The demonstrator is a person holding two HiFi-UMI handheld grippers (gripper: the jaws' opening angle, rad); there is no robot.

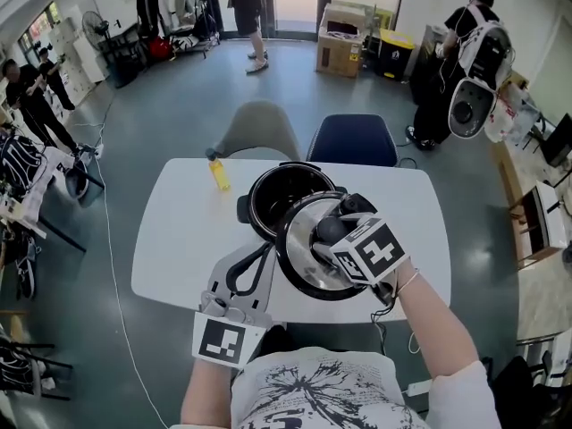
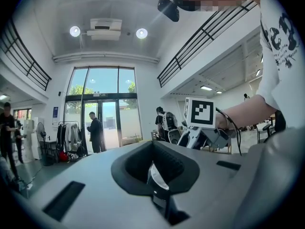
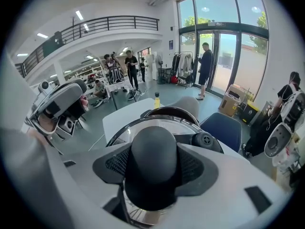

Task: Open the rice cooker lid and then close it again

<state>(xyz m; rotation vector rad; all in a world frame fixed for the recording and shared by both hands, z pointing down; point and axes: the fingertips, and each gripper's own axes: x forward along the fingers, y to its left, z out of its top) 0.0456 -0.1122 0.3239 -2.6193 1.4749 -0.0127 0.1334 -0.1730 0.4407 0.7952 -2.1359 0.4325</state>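
Head view: rice cooker [image 1: 268,179] uncovered at centre of white table [image 1: 179,239]. Lid [image 1: 308,273] sits tilted at its 5 o'clock, overlapping the pot rim. Right gripper [image 1: 329,232] is on the lid's top. Left gripper [image 1: 263,256] has its tips at the lid's 9 o'clock edge. Yellow bottle [image 1: 218,173] at the cooker's 10 o'clock, apart.

Left gripper view: aimed up at the ceiling. Jaws drawn close, a thin shiny edge, apparently the lid's rim, pinched in the slot. Right gripper's marker cube [image 2: 202,112] at 2 o'clock.

Right gripper view: only here is the grip plain, jaws clamped on the lid's black knob [image 3: 153,159]. Pot beyond at 12 o'clock.
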